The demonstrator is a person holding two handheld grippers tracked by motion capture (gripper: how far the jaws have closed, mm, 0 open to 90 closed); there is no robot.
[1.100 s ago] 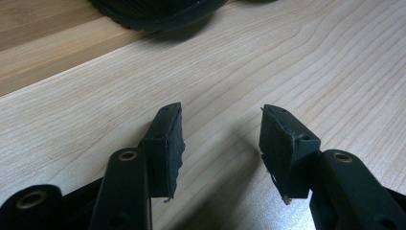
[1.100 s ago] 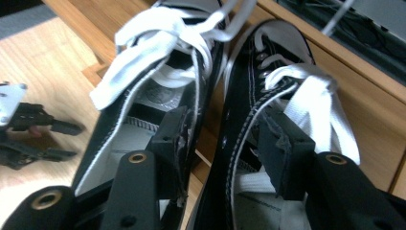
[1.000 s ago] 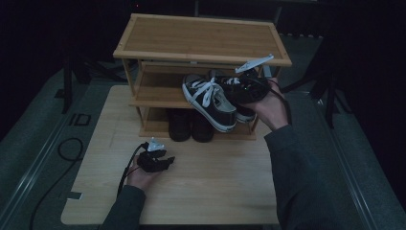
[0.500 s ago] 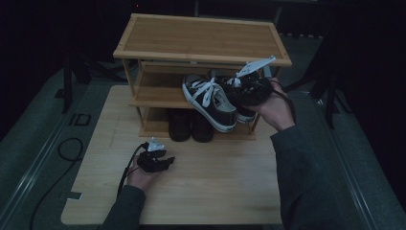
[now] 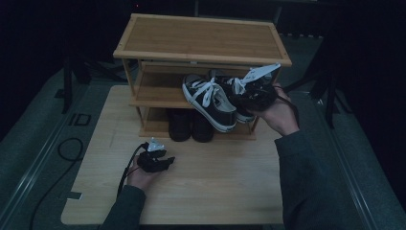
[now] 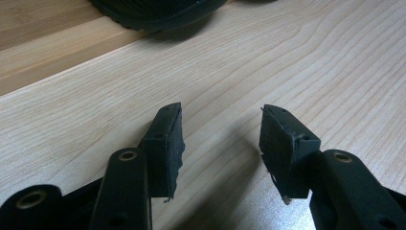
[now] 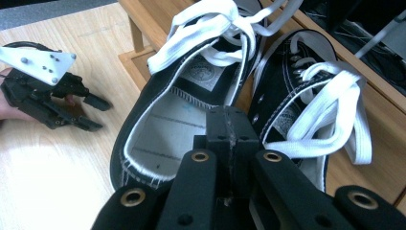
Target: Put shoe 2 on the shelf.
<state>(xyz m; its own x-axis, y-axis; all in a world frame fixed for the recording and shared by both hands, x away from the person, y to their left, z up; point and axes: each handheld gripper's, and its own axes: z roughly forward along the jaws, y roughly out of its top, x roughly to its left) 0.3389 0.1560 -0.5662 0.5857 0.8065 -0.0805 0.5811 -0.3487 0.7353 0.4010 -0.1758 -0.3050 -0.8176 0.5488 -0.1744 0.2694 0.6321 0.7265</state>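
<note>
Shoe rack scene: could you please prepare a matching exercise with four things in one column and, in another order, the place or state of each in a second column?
Things
1. black-and-white sneakers
2. dark shoes
3. left hand-held gripper
4. right hand-held gripper

Places or states
A. jaws shut, at the heel end of the sneakers
B. on the bottom shelf of the shoe rack
C. jaws open, low over the bare tabletop
D. on the middle shelf of the shoe rack

Pairs: 1-D, 2-B, 3-C, 4-A
</note>
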